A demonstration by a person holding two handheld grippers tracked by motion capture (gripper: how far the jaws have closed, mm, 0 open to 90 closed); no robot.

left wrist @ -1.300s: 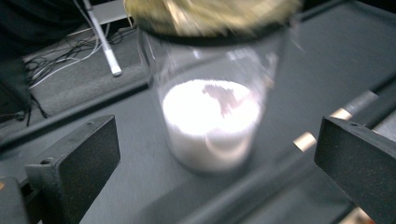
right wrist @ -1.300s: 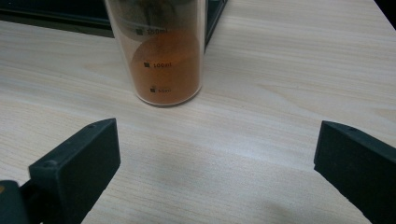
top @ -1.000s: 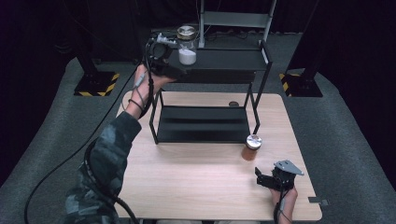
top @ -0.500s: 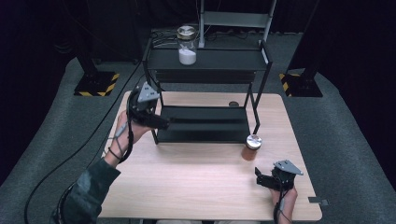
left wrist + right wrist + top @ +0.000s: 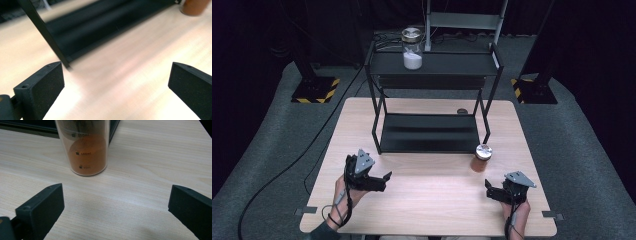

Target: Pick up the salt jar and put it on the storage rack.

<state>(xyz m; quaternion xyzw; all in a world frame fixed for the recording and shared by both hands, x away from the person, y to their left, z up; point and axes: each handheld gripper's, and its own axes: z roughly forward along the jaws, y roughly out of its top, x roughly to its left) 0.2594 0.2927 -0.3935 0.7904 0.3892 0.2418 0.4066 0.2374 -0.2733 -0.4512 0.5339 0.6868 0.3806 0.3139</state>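
Observation:
A glass jar of white powder (image 5: 412, 49) with a metal lid stands on the top shelf of the black two-tier rack (image 5: 432, 65). A second jar with orange-brown powder (image 5: 481, 157) (image 5: 86, 150) stands on the table by the rack's front right leg. My left gripper (image 5: 384, 181) (image 5: 115, 87) hangs open over the table's front left, facing the rack's lower shelf (image 5: 100, 27). Near the front right edge my right gripper (image 5: 488, 189) (image 5: 115, 207) is open, and the orange jar stands just ahead of its jaws.
The wooden table (image 5: 432, 200) has free room between the two grippers. A small dark round object (image 5: 461, 111) lies behind the rack. Beyond the table are a grey metal stand (image 5: 464, 20), black stands with striped bases (image 5: 314, 92) and cables on grey carpet.
My left gripper has let go of the white-powder jar on the top shelf and come down and back to the table's front left. The right gripper has stayed put.

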